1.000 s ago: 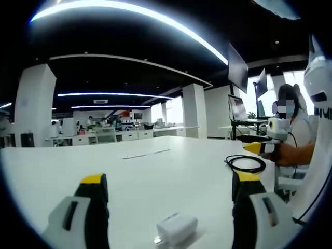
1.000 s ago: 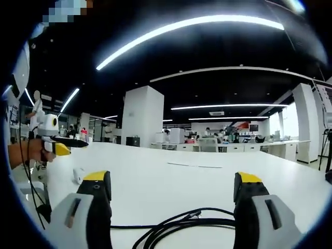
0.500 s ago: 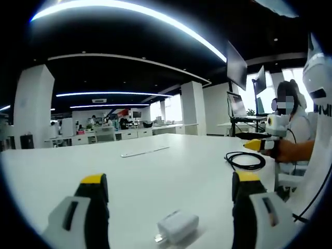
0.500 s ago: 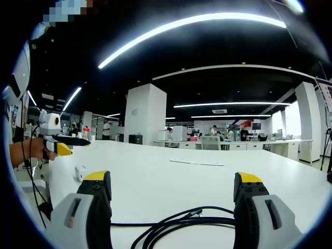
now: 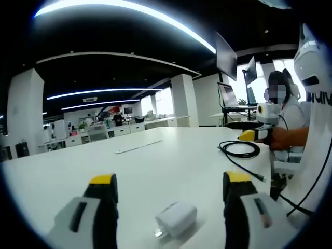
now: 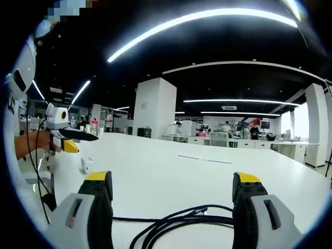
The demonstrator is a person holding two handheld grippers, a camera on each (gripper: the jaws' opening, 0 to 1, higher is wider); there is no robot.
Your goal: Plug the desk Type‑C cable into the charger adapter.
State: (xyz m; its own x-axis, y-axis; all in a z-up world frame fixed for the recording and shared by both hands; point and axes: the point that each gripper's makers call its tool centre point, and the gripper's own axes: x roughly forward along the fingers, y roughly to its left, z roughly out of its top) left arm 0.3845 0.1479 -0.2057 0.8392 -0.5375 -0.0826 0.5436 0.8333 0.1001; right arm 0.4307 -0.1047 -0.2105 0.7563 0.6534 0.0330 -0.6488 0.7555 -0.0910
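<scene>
The charger (image 5: 176,219) lies on the white desk (image 5: 171,166) at about six o'clock in the left gripper view, between the two spread jaws of the left gripper (image 5: 168,207) and not touching either, its metal prongs pointing toward seven o'clock. The cable (image 6: 179,222) lies coiled on the desk at six o'clock in the right gripper view, looping between the spread jaws of the right gripper (image 6: 172,199), which holds nothing; its small metal plug end sits near the middle of the gap. Neither piece is gripped yet, so the step in hand looks like the two pick-ups. To do it well, I would close the left jaws across the charger's flat sides, leaving the port face clear, and take the cable just behind the plug so the tip stays stiff and free for lining up. The left gripper view adds the cable as a whole coil at three o'clock, with a tail running toward the desk edge and the right gripper just beyond it. The right gripper view adds the charger as a small white block at nine o'clock, below the left gripper; which face carries the port cannot be told.
</scene>
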